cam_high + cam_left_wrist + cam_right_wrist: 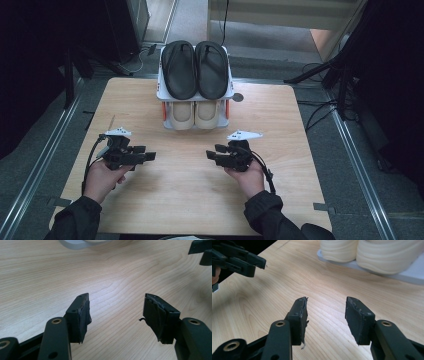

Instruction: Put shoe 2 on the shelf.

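Note:
A small white two-tier shoe rack point(160, 93) stands at the table's far middle. A pair of black sandals point(195, 67) lies on its top shelf, and a pair of cream shoes point(195, 114) sits on the lower one. My left gripper point(150, 156) hovers low over the wood at front left, pointing right, open and empty point(117, 302). My right gripper point(211, 155) faces it from the right, open with nothing between its jaws point(326, 305). The cream shoes' toes point(367, 255) show ahead in the right gripper view, with the left gripper point(244, 261) at upper left.
The light wooden table point(200, 200) has bare wood between and in front of the grippers. A small dark disc point(238, 97) lies right of the rack. Black stands and cables point(325, 75) crowd the floor beyond the far corners. Floor rails run along both sides.

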Demonstrator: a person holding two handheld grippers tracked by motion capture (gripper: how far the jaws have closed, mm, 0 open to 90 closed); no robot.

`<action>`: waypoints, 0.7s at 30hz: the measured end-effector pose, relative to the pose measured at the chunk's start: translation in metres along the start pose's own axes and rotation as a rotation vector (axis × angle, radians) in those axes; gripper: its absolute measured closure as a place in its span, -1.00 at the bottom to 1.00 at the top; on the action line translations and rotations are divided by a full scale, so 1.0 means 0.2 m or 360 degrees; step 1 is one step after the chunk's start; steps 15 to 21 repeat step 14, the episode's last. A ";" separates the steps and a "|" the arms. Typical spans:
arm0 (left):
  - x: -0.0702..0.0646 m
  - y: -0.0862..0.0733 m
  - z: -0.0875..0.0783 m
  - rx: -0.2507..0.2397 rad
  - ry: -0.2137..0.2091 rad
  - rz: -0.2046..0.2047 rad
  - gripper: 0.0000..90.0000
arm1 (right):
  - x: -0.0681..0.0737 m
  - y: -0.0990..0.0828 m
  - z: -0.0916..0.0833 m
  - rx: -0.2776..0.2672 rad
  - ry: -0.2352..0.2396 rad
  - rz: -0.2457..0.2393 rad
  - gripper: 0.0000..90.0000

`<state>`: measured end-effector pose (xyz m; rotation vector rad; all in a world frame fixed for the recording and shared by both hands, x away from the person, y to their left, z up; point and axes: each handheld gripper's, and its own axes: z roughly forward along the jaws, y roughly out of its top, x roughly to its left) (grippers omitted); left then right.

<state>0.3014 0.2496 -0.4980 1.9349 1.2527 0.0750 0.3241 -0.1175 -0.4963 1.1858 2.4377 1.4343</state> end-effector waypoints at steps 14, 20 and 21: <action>-0.04 0.04 0.07 0.0029 0.0044 0.0056 -0.22 | -0.01 -0.03 -0.04 -0.0015 -0.0003 -0.0073 0.08; -0.04 0.04 0.07 0.0029 0.0044 0.0056 -0.22 | -0.01 -0.03 -0.04 -0.0015 -0.0003 -0.0073 0.08; -0.04 0.04 0.07 0.0029 0.0044 0.0056 -0.22 | -0.01 -0.03 -0.04 -0.0015 -0.0003 -0.0073 0.08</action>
